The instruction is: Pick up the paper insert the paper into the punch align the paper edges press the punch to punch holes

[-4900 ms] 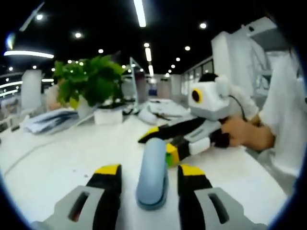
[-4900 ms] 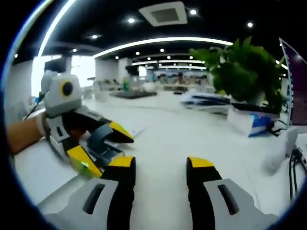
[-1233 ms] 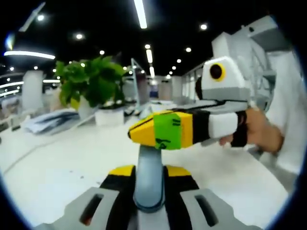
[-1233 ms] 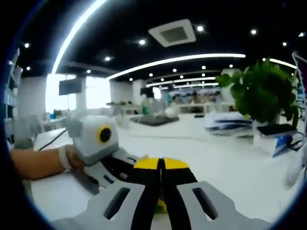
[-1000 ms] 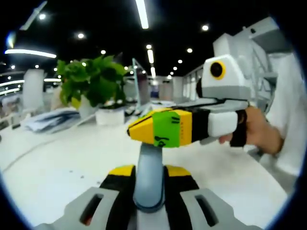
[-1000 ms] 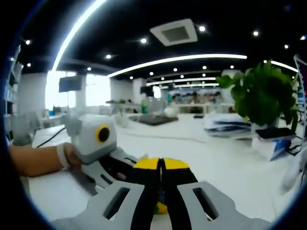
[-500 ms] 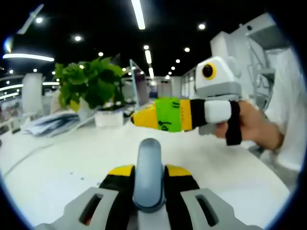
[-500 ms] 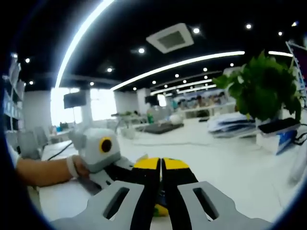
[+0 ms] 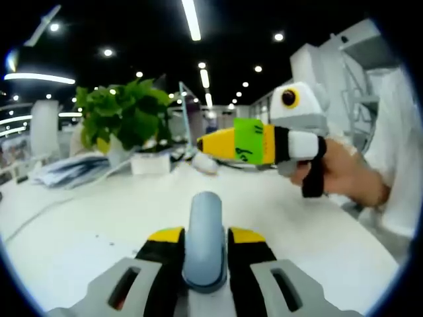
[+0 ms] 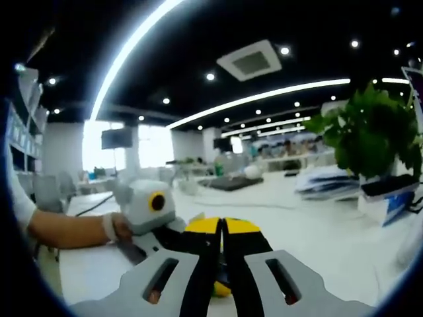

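A blue-grey hole punch (image 9: 205,221) stands upright on the white table (image 9: 92,211) in the left gripper view. My left gripper (image 9: 205,236) is shut on it, one yellow-tipped jaw against each side. My right gripper (image 9: 210,143) hangs shut in the air above and beyond the punch, with a green tag on its yellow tip. In the right gripper view the right gripper (image 10: 221,226) is shut on nothing. The left gripper's grey body (image 10: 149,205) lies below and left of it, with the punch hidden. I cannot pick out the paper against the white table.
A potted plant (image 9: 125,119) in a white planter (image 9: 151,160) stands at the back left, with stacked papers (image 9: 66,165) beside it. The person's hand (image 9: 340,178) and white sleeve fill the right side. Another plant (image 10: 373,139) stands right of the right gripper.
My right gripper, which lay across the top of the punch a second ago, has lifted off and drawn up and to the right. The left gripper stays clamped on the punch.
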Motion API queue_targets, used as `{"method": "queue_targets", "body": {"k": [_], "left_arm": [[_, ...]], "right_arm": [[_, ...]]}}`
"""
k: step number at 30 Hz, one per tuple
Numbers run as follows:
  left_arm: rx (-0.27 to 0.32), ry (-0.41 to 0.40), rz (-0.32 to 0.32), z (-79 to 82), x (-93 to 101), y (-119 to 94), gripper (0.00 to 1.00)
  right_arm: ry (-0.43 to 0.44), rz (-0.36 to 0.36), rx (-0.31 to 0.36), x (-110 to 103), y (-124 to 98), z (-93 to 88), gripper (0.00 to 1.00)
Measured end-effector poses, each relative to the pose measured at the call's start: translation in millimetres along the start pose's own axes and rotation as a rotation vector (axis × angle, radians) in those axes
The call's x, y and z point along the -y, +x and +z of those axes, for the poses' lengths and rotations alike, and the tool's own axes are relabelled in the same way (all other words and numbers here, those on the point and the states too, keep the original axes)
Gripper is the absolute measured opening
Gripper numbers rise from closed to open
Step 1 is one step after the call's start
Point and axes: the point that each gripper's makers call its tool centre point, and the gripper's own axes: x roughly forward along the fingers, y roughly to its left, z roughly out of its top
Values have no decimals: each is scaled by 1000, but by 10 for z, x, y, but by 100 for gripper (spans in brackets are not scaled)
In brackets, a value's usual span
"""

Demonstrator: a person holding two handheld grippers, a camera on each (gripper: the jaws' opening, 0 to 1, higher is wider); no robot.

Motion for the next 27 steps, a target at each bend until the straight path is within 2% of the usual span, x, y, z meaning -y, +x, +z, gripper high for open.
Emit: {"method": "queue_targets", "body": {"k": [2,6,9,13,17,20,24,25,27], "left_arm": [[0,44,-7,21,22,-7,33],[0,46,-8,26,10,-10,35],[16,28,-8,63,-5,-28,40],[74,-12,-21,177,6,-72,46],[99,-56,-10,229,-35,-94,50],[136,-75,-14,328,-25,-123,50],[196,-76,-23,516,-1,-191,51],[213,-73,-21,582,-7,-218,51],[246,-79,-16,673,-21,-263,53]], "right_arm": [[3,2,-4,-8,1,-13,6],[3,-15,6,13,-11,-3,14],[5,-30,12,50,-34,11,20],[17,-52,-9,203,-118,-21,24],[-26,-53,-23,333,-211,-92,25],[-30,-42,-22,417,-256,-171,26],[-68,-30,-18,395,-259,-174,26],[-94,-37,-52,408,-244,-227,25],[-93,-32,-52,413,-227,-228,26]]}}
